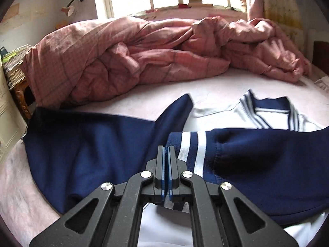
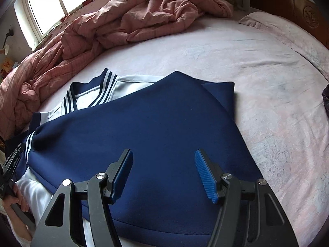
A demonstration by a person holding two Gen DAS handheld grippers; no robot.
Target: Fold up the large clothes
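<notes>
A navy and white jacket [image 1: 86, 144] lies spread on the bed, its striped collar [image 1: 267, 115] toward the far side. My left gripper [image 1: 167, 150] has its jaws closed at the navy sleeve's white-striped cuff [image 1: 191, 150]; the cuff appears pinched at the finger base. In the right wrist view the jacket [image 2: 154, 127] has a navy sleeve folded across its white body, collar [image 2: 90, 94] at the upper left. My right gripper [image 2: 163, 158] is open and empty, hovering just above the navy cloth. The left gripper's body [image 2: 12, 164] shows at the left edge.
A crumpled pink quilt [image 1: 144, 55] is heaped along the far side of the bed, below the window. The pale pink sheet [image 2: 257, 72] stretches to the right of the jacket. A wooden headboard [image 2: 287, 2] stands at the upper right. A cluttered side table [image 1: 14, 65] is at left.
</notes>
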